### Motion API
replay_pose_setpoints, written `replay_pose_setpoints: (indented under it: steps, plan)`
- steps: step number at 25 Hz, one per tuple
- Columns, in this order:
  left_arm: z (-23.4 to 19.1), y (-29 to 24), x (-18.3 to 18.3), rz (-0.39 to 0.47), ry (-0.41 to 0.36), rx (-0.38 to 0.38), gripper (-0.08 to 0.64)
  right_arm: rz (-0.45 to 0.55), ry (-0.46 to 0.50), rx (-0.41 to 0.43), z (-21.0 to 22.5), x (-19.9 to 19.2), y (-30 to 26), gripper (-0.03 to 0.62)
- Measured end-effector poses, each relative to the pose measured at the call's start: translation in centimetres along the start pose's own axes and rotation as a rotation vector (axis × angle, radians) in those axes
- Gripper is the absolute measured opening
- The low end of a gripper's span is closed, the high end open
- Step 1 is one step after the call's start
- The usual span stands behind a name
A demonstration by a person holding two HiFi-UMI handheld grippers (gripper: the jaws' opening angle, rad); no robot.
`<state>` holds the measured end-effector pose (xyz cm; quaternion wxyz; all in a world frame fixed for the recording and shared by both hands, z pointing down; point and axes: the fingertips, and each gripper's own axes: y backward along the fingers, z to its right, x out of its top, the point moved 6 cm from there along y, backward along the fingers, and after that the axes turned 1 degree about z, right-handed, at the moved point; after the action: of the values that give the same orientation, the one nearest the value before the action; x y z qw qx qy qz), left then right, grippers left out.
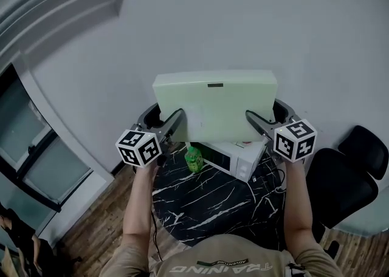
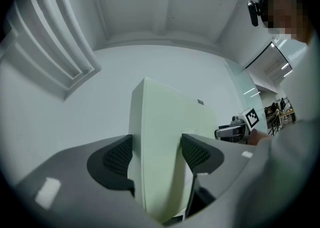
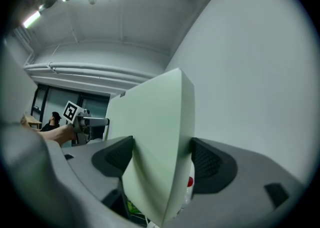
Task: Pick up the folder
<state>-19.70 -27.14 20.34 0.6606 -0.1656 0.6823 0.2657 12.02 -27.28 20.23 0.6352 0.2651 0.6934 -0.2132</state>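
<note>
The folder (image 1: pixel 213 109) is a thick pale green box file with a small dark label near its top edge. It is held up in the air over the table, in front of the grey wall. My left gripper (image 1: pixel 177 121) is shut on its left end, and my right gripper (image 1: pixel 254 121) is shut on its right end. In the left gripper view the folder (image 2: pixel 160 132) stands between the two dark pads (image 2: pixel 119 156). The right gripper view likewise shows the folder (image 3: pixel 155 132) pinched by both pads (image 3: pixel 207 159).
Below the folder a round black marble table (image 1: pixel 206 206) carries a white microwave (image 1: pixel 238 157) and a green bottle (image 1: pixel 194 159). A black chair (image 1: pixel 343 178) stands at the right. A window (image 1: pixel 30 148) lines the left wall.
</note>
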Motion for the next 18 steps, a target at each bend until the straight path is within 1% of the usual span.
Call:
replay_pose_setpoints:
  steps: [7, 18]
  plan:
    - [-0.7, 0.0, 1.4, 0.011, -0.026, 0.003, 0.313, 0.008, 0.005, -0.003, -0.2, 1.0, -0.8, 0.33]
    - [-1.8, -0.3, 0.9, 0.02, -0.017, 0.006, 0.313, 0.005, 0.017, 0.003, -0.1, 0.8, -2.0, 0.33]
